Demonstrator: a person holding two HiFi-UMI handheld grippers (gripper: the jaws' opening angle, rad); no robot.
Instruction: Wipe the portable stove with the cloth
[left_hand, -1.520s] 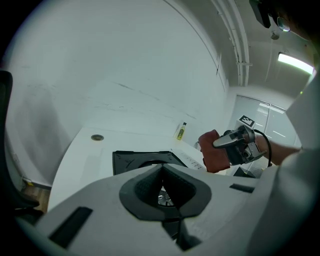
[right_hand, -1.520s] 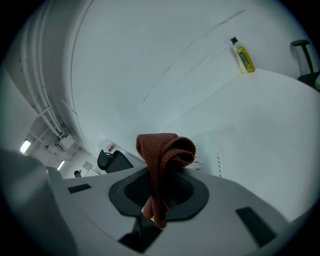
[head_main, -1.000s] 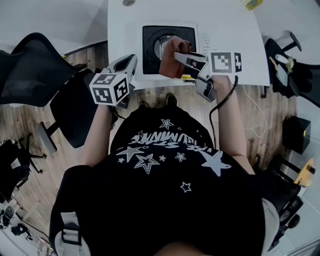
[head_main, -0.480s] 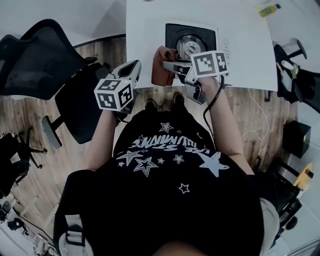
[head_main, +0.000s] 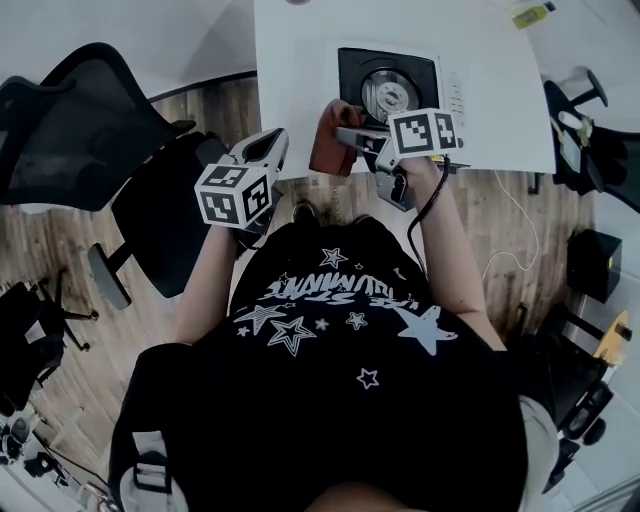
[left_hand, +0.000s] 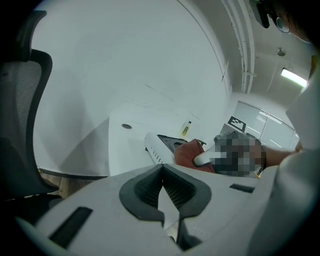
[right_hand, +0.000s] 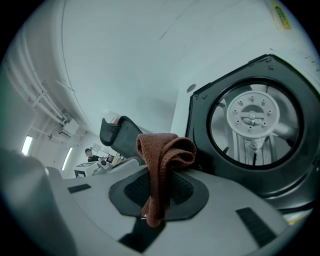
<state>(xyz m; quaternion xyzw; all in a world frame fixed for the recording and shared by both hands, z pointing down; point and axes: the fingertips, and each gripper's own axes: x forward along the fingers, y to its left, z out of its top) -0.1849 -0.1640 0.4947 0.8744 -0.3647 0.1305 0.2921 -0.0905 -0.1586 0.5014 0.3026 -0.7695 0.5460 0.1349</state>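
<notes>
The portable stove (head_main: 400, 90) sits on the white table (head_main: 300, 60), with a black top and a silver round burner (right_hand: 252, 117). My right gripper (head_main: 347, 136) is shut on a reddish-brown cloth (head_main: 330, 148), held at the stove's near left corner by the table's front edge. In the right gripper view the cloth (right_hand: 162, 155) hangs folded out of the right gripper (right_hand: 157, 187). My left gripper (head_main: 274, 142) hovers at the table's front edge, left of the cloth, shut with nothing in it (left_hand: 162, 172). Its view shows the stove (left_hand: 162, 145) and the cloth (left_hand: 189, 154).
Two black office chairs (head_main: 80, 120) (head_main: 160, 225) stand on the wooden floor to the left. A small yellow bottle (head_main: 528, 14) lies at the table's far right. Dark gear (head_main: 590, 130) and a black box (head_main: 592, 265) are on the right. A white cable (head_main: 515, 235) hangs off the table.
My right gripper has carried the cloth off the burner towards me and to the left, to the stove's near left corner. The left gripper has stayed by the table edge.
</notes>
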